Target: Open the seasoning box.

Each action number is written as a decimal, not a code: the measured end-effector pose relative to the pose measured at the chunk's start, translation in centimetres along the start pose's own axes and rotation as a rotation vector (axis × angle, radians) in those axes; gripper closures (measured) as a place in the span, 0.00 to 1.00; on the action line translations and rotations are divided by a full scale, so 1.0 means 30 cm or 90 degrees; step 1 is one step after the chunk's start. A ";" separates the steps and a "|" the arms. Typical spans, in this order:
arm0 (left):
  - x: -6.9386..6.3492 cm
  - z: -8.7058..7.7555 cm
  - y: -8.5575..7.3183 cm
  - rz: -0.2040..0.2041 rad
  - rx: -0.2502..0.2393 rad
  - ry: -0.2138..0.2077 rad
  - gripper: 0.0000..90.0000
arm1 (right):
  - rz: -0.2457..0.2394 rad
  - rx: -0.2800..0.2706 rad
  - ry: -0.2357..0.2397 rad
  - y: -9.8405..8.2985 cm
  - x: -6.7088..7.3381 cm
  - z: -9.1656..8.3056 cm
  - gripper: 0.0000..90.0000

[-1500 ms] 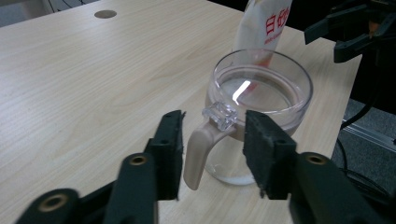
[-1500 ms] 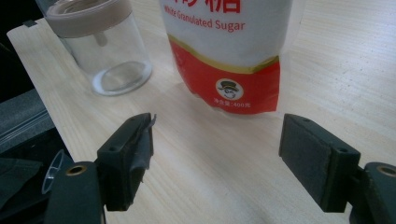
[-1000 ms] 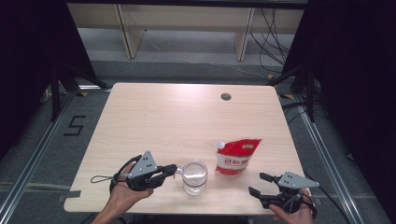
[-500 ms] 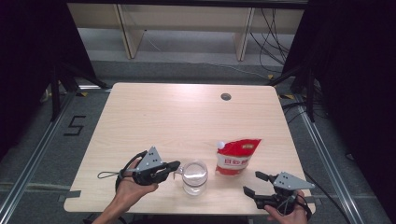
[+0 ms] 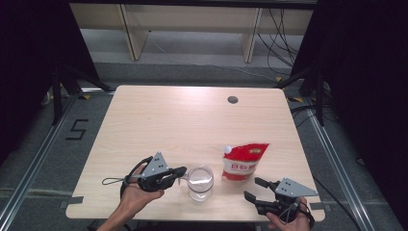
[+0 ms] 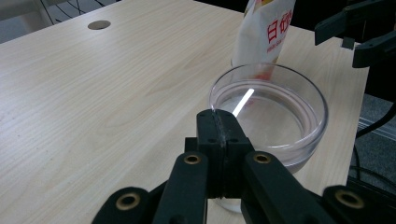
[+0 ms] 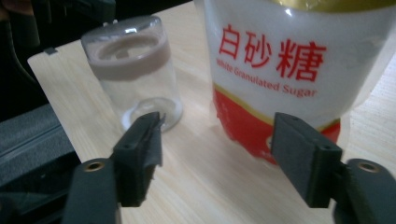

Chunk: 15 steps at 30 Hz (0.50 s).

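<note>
In the high view, the left gripper [image 5: 179,172] sits at the near left of the wooden table [image 5: 192,120], its jaws pressed together on the rim of the clear glass cup [image 5: 200,182], which stands near the front edge. Just right of the cup stands the white granulated sugar pouch [image 5: 243,162], upright with its spout cap at the top left corner. The right gripper [image 5: 256,188] hovers below and right of the pouch; its jaws have just been closing yet remain spread, with nothing between them. In the left gripper view, the 2 black jaws meet over the near wall of the cup [image 6: 275,114], pinching that thin rim, with the pouch [image 6: 266,28] behind it. In the right gripper view, the pads [image 7: 144,149] stand apart, framing the pouch's red lower band [image 7: 275,70] without touching it, the cup [image 7: 135,74] off to the left. The soft pouch could buckle or tip toward the cup if gripped too low, and a 1-sided rim pinch could let the cup slip or tilt.
</note>
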<state>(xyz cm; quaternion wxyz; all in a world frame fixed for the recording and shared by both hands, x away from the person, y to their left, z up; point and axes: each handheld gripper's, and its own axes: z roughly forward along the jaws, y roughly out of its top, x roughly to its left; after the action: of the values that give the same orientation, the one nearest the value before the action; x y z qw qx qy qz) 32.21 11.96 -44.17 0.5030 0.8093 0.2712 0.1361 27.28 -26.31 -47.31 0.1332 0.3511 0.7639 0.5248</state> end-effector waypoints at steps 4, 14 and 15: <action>0.002 0.001 -0.001 0.002 -0.003 0.000 0.98 | -0.017 -0.008 0.019 0.014 0.025 0.008 0.51; 0.003 0.000 -0.006 0.010 -0.004 0.006 0.98 | -0.063 0.002 0.048 0.024 0.067 0.062 0.64; 0.005 0.000 -0.007 0.010 -0.008 0.005 0.98 | -0.058 -0.001 0.056 0.026 0.071 0.066 0.66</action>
<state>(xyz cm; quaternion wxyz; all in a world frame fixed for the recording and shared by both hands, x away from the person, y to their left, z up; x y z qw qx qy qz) 32.28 12.10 -44.37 0.5059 0.8078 0.2656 0.1447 27.18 -23.32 -47.09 0.1237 0.2927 0.7838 0.5336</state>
